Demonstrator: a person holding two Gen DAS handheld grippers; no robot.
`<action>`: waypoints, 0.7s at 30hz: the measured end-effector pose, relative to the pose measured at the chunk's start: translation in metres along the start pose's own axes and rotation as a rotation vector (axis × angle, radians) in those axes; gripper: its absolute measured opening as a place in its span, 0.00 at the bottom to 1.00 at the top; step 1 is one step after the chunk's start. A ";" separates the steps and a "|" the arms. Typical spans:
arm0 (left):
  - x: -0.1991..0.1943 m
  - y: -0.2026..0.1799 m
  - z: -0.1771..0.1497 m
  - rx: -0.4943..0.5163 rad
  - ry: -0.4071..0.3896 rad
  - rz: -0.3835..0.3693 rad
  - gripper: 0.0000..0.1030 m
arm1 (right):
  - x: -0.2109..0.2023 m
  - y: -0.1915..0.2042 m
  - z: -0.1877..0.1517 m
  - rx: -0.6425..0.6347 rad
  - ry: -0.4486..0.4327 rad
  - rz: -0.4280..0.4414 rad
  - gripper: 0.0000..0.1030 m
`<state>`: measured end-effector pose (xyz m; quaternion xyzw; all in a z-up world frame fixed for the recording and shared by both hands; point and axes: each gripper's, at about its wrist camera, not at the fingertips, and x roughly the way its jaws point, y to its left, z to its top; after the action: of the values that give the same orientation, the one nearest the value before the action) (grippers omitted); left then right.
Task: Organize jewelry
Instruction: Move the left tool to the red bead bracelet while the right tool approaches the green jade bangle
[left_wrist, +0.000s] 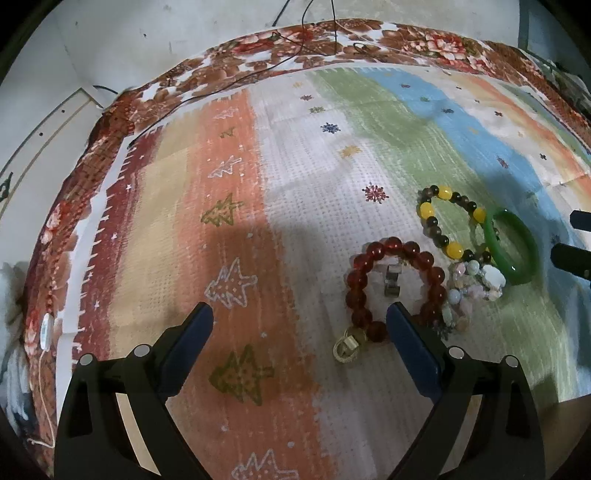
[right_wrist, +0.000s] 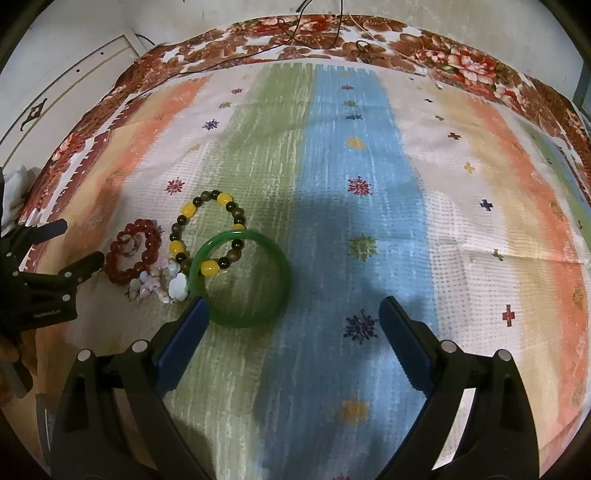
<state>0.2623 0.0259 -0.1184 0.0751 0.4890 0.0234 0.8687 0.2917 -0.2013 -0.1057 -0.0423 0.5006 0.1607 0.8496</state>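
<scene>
Several pieces of jewelry lie bunched on a striped cloth (left_wrist: 295, 184). A red bead bracelet (left_wrist: 428, 260) with a gold charm (left_wrist: 346, 349) rings a small silver ring (left_wrist: 392, 282). Beside it lie a pastel stone bracelet (left_wrist: 476, 280), a yellow-and-dark bead bracelet (left_wrist: 430, 218) and a green bangle (left_wrist: 511, 245). My left gripper (left_wrist: 299, 315) is open and empty, its right finger at the red bracelet. In the right wrist view, my right gripper (right_wrist: 291, 306) is open and empty, its left finger touching the green bangle (right_wrist: 258, 314), which overlaps the yellow bead bracelet (right_wrist: 188, 210). The red bracelet (right_wrist: 147, 240) lies further left.
The striped cloth (right_wrist: 369, 184) lies on a red floral blanket (right_wrist: 443, 48). Black cables (left_wrist: 303, 37) run across the far edge. A white wall and a panel (right_wrist: 55, 92) stand at the left. My left gripper (right_wrist: 79, 245) shows at the left of the right wrist view.
</scene>
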 end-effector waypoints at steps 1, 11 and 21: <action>0.002 -0.001 0.001 0.002 -0.001 0.002 0.90 | 0.002 0.000 0.000 0.001 0.005 -0.007 0.89; 0.016 -0.001 -0.003 -0.004 0.023 -0.009 0.91 | 0.028 -0.005 -0.004 0.012 0.045 -0.034 0.89; 0.026 -0.006 0.001 0.019 0.037 -0.040 0.80 | 0.030 -0.010 -0.004 0.051 0.049 -0.016 0.88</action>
<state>0.2763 0.0232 -0.1405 0.0730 0.5064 0.0029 0.8592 0.3048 -0.2049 -0.1347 -0.0285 0.5246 0.1398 0.8393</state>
